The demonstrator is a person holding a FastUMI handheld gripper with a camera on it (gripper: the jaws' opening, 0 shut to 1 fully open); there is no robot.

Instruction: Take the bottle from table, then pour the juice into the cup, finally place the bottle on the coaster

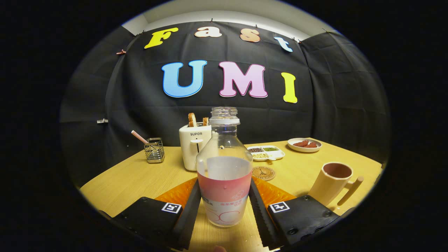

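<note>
A clear, uncapped bottle (pixel 224 175) with a pink and white label stands upright between my fingers. It holds pale liquid up to about the label's top edge. My gripper (pixel 224 183) is shut on the bottle, with both fingers (pixel 191 210) pressing on the label's sides. Whether the bottle's base rests on the table I cannot tell. A beige cup (pixel 330 182), its handle pointing right, stands empty to the right of the fingers. The round brown coaster (pixel 263 173) lies just beyond the bottle, slightly to its right.
An orange mat (pixel 175 194) lies on the wooden table (pixel 133 178) behind the fingers. A white toaster (pixel 194 147) with bread stands behind the bottle on the left, and a wire holder (pixel 154 149) further left. A divided dish (pixel 266 152) and a plate (pixel 304 144) sit at the back right.
</note>
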